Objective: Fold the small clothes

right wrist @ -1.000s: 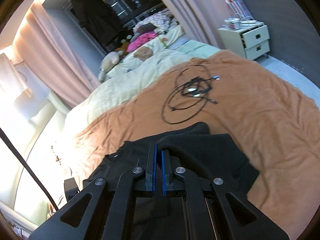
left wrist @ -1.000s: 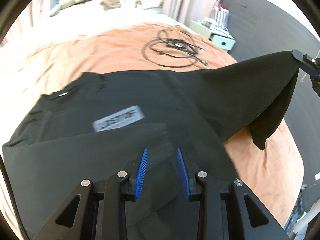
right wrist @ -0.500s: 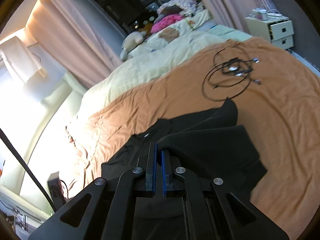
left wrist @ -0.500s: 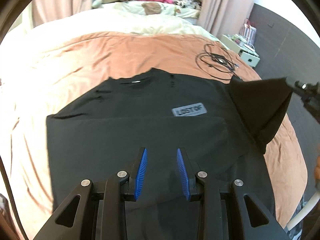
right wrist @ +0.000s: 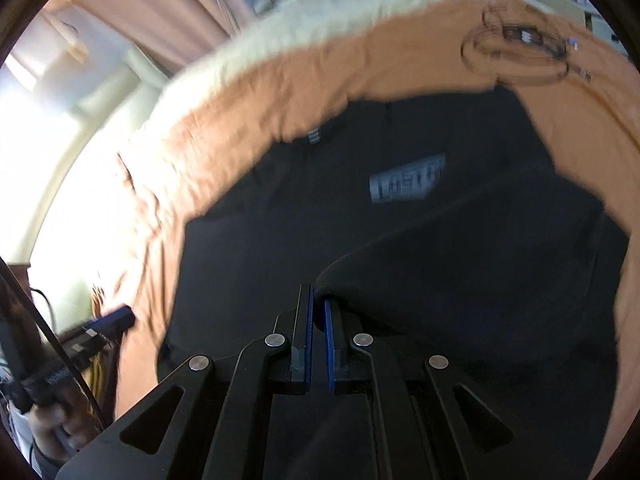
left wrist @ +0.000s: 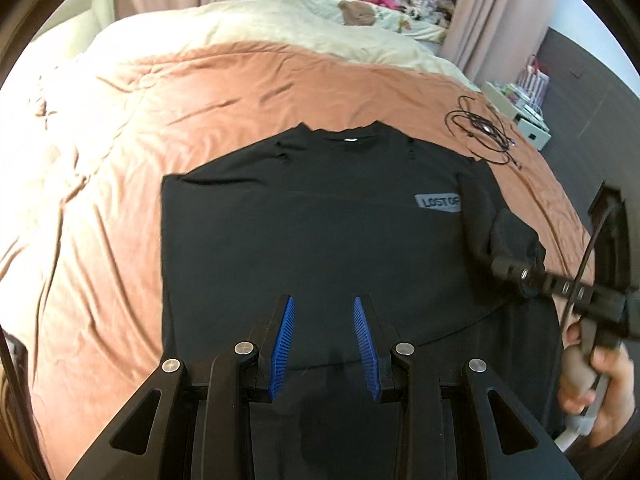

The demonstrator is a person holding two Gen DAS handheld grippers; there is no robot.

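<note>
A black T-shirt (left wrist: 320, 220) with a grey "LOST OF" label (left wrist: 438, 202) lies flat, front up, on the orange bedspread (left wrist: 200, 92). My left gripper (left wrist: 323, 299) hovers open over the shirt's lower middle, with nothing between its blue pads. My right gripper (left wrist: 498, 266) comes in from the right, low over the shirt, with the folded-in right sleeve (left wrist: 508, 232) bunched at its tips. In the right wrist view the right gripper (right wrist: 318, 292) still has a fold of the T-shirt (right wrist: 280, 260) between its pads while its jaws are opening. The label (right wrist: 406, 184) shows just beyond.
A coiled black cable (left wrist: 480, 132) lies on the bedspread past the shirt's right shoulder. A cream duvet (left wrist: 280, 20) with soft toys covers the far bed. A white nightstand (left wrist: 528, 120) stands at the right, by a dark wall. The person's hand (left wrist: 592, 380) holds the right gripper's handle.
The right gripper has come down and inward, laying the lifted right side of the shirt over its front. The left gripper has drawn back, so the whole shirt now shows.
</note>
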